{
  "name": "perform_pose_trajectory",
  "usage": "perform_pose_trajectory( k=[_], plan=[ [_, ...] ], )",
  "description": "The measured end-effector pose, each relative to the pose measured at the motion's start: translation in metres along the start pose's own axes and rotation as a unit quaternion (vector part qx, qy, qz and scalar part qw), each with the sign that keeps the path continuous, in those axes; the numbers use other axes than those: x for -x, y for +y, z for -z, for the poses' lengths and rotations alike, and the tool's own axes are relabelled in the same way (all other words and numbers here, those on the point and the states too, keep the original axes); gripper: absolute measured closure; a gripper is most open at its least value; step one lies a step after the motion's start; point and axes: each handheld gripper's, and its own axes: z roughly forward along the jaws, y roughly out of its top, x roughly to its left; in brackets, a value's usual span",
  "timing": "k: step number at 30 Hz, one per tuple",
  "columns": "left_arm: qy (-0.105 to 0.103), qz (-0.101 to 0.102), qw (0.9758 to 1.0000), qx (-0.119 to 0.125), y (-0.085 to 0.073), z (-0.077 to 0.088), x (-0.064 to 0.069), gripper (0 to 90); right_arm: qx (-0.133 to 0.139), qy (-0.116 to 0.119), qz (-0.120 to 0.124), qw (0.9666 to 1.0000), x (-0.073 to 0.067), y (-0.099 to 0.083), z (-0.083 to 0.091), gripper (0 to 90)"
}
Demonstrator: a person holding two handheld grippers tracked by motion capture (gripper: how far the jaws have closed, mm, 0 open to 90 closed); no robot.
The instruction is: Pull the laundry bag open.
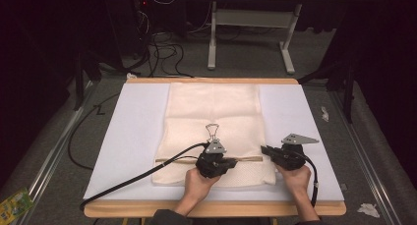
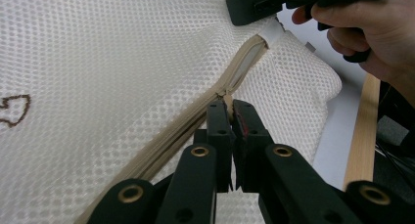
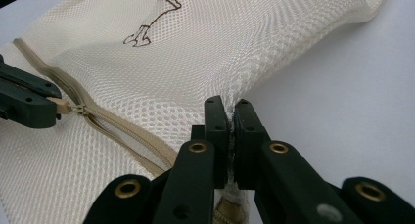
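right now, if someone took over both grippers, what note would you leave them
Left hand-held gripper: shut on the zip pull of the mesh bag, about midway along the zip.
Right hand-held gripper: shut on the bag's edge at the zip's right end, holding it taut.
The bag lies flat on the white sheet covering the table.
Done: both grips set; the zip gapes between pull and right end, closed on the other side.
Left: probably keep sliding the pull along while the right holds firm.
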Motion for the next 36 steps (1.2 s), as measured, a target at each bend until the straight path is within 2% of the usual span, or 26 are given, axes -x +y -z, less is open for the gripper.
perform_pose_trajectory(
  k=[11, 24, 29, 36],
  plan=[
    [0.001, 0.011, 0.9999, 0.007, -0.003, 0.007, -0.006, 87.0, 0.001, -0.002, -0.001, 1.0, 0.002, -0.001, -0.001, 88.2],
    [0.008, 0.016, 0.9996, 0.021, -0.007, 0.023, -0.012, 87.0, 0.003, 0.0, -0.003, 1.0, 0.002, 0.0, 0.0, 88.2],
    [0.003, 0.026, 0.9994, 0.025, -0.01, 0.025, -0.014, 87.0, 0.001, 0.0, -0.006, 1.0, 0.002, 0.0, 0.0, 88.1],
    [0.004, 0.021, 0.9994, 0.027, -0.01, 0.027, -0.015, 87.0, 0.001, -0.001, -0.004, 1.0, 0.001, 0.0, 0.001, 88.2]
  ],
)
